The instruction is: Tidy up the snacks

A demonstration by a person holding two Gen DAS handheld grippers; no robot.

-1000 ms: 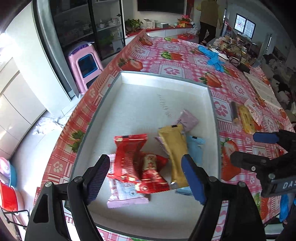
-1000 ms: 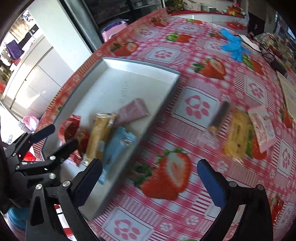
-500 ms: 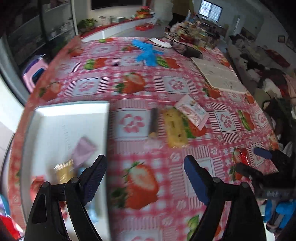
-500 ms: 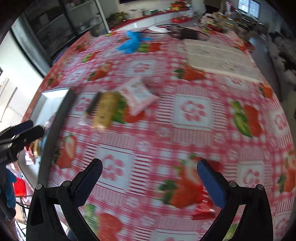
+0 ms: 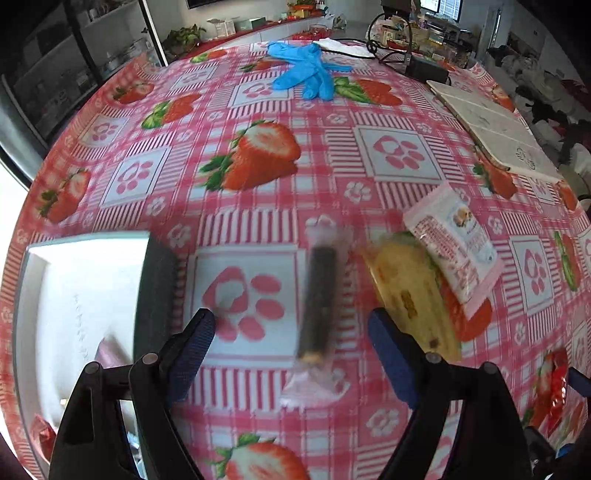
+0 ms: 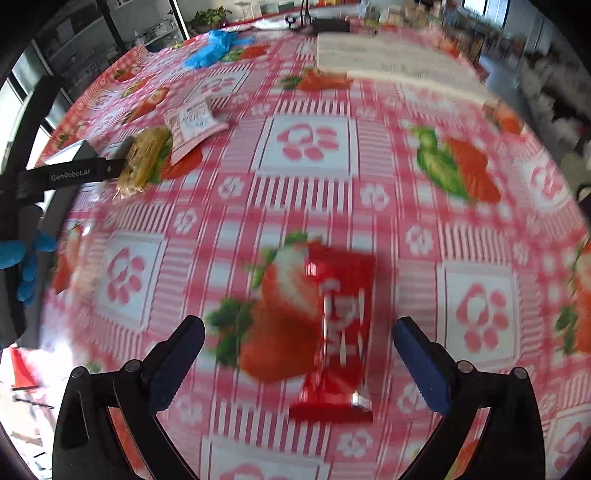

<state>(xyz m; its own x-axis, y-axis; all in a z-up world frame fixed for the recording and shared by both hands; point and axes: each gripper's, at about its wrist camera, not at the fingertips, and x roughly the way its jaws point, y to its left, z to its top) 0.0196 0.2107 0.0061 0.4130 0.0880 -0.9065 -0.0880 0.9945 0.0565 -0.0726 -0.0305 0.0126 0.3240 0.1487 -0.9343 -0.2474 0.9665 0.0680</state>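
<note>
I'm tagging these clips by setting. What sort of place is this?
Probably a lived-in home dining or kitchen area: a table under a strawberry-print tablecloth, glass-fronted shelving behind it, a potted plant on a far counter, and wrapped snacks such as the red snack packet.

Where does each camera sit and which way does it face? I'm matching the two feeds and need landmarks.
Left wrist: on the left gripper, facing forward and down at the dark snack stick between its open fingers; tray at left; the right gripper's edge shows at lower right.
Right wrist: on the right gripper, looking down at the red snack packet; the left gripper's finger and a blue-gloved hand show at left.
Shared: yellow snack, white-pink packet, blue gloves.
</note>
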